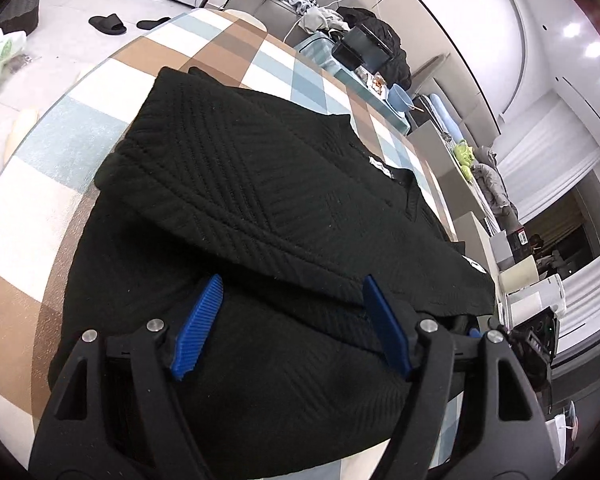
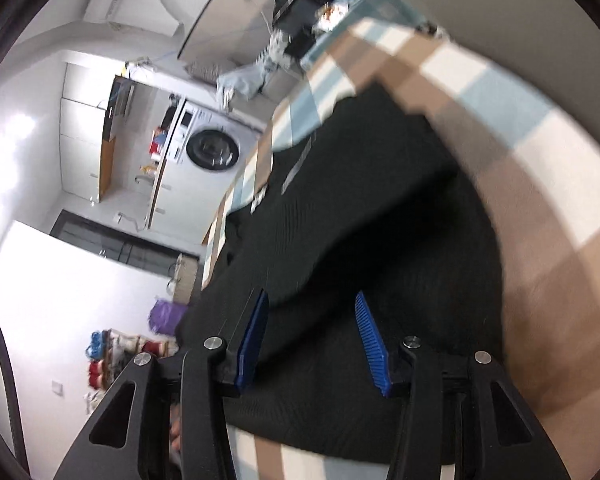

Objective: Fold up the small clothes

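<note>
Checkered bench (image 1: 36,216) carries half-folded black knit garment (image 1: 260,184); left gripper (image 1: 290,320) and right gripper (image 2: 312,336) hover over it, fingers apart and empty, so the next fold likely needs a fresh edge grasp.

The left wrist view looks forward along its jaws, close above a black knitted garment (image 1: 260,208) lying on the checked bench (image 1: 52,184), and faces across it toward a cluttered sofa (image 1: 268,4) and floor beyond. The right wrist view is rolled sideways and blurred, also close over the garment (image 2: 380,208), facing a washing machine (image 2: 212,150). Both views share the garment, the bench and the sofa end.
</note>
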`<state>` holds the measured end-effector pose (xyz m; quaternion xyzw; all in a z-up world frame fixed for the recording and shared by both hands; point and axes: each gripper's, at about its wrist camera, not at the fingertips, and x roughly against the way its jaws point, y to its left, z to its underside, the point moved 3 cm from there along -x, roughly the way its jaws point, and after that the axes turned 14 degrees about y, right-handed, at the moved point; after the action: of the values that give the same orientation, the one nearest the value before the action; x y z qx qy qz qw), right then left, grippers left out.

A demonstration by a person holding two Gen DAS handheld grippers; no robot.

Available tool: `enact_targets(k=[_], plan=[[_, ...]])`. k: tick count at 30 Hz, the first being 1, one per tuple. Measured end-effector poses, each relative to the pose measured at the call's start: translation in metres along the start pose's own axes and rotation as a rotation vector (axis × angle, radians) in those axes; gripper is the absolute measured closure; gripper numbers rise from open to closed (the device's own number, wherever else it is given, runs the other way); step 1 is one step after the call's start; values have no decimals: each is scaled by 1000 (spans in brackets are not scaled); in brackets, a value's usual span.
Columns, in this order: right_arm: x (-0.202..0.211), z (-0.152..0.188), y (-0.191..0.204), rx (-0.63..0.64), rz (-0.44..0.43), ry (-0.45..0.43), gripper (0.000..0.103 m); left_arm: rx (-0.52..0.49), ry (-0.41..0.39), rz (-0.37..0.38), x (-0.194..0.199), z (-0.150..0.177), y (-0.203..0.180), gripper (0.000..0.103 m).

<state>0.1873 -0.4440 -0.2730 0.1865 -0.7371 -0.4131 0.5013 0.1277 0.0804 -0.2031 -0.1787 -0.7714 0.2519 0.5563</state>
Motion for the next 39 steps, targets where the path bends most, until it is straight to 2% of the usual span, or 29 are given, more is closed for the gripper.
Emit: enact_targets(k=[4, 7, 10, 13, 16, 18, 24, 27, 30, 35, 39], plan=[[-18, -6, 20, 68, 5, 48, 52, 0, -2, -1, 1, 2, -3, 33], [-40, -6, 29, 50, -29, 152, 52, -9, -6, 5, 7, 6, -5, 33], [-57, 2, 38, 67, -30, 199, 52, -15, -12, 3, 12, 11, -7, 33], [-69, -2, 36, 28, -27, 188, 52, -14, -6, 13, 13, 13, -7, 33], [-77, -7, 34, -40, -39, 113, 52, -18, -6, 15, 14, 15, -8, 33], [-81, -8, 38, -48, -26, 97, 52, -16, -3, 16, 15, 17, -7, 33], [-90, 15, 48, -57, -56, 162, 52, -12, -11, 32, 19, 20, -4, 33], [-99, 14, 52, -40, -66, 128, 51, -26, -6, 44, 18, 22, -8, 33], [-96, -2, 51, -62, -81, 42, 51, -45, 1, 57, 19, 27, -17, 33], [-60, -22, 39, -92, -62, -87, 51, -70, 44, 60, 13, 40, -27, 33], [-25, -32, 30, -118, -59, -209, 51, -101, 103, 91, 3, 50, -35, 33]])
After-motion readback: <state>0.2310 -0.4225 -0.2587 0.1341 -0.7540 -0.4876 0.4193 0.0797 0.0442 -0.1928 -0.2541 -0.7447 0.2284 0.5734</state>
